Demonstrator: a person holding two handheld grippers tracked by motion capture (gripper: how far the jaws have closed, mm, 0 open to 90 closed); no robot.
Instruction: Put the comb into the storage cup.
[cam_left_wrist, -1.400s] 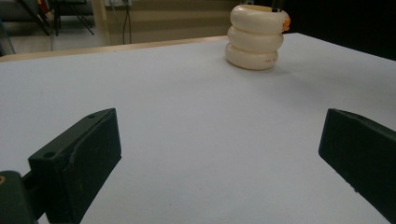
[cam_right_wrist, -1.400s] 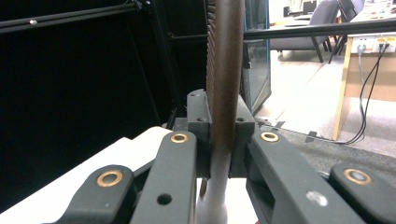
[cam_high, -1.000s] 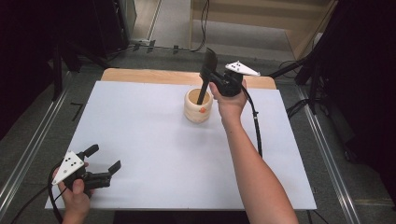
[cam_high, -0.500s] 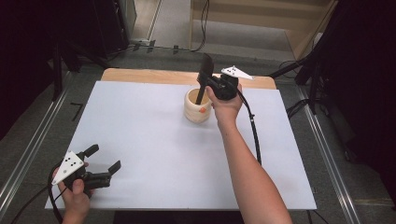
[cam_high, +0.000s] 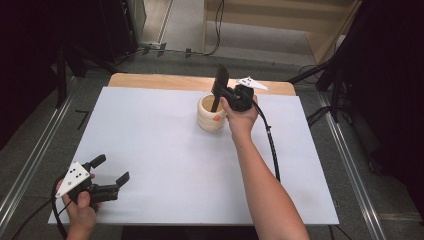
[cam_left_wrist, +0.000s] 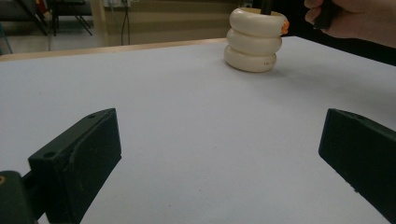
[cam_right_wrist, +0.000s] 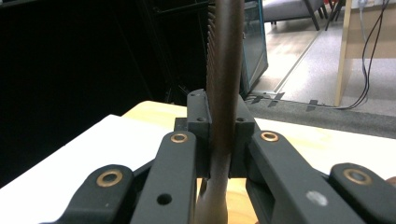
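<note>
Standing at far middle of white table (cam_high: 165, 150): cream ringed cup (cam_high: 210, 114). Dark comb (cam_high: 219, 86) pinched between pressed jaws of right gripper (cam_high: 226, 93), held upright, lower end inside cup. Left gripper (cam_high: 111, 171) held low at near left corner, well apart from cup, jaws spread, nothing between them.

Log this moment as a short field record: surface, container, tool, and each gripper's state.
surface: white table top, wooden strip along its far edge
container: cream ribbed cup, upright, far centre of the table
tool: dark brush-like utensil, lower end inside the cup, upper end tilted away from the person
right gripper: shut on the utensil's handle, just above the cup's rim
left gripper: open, holding nothing, near left corner of the table
</note>
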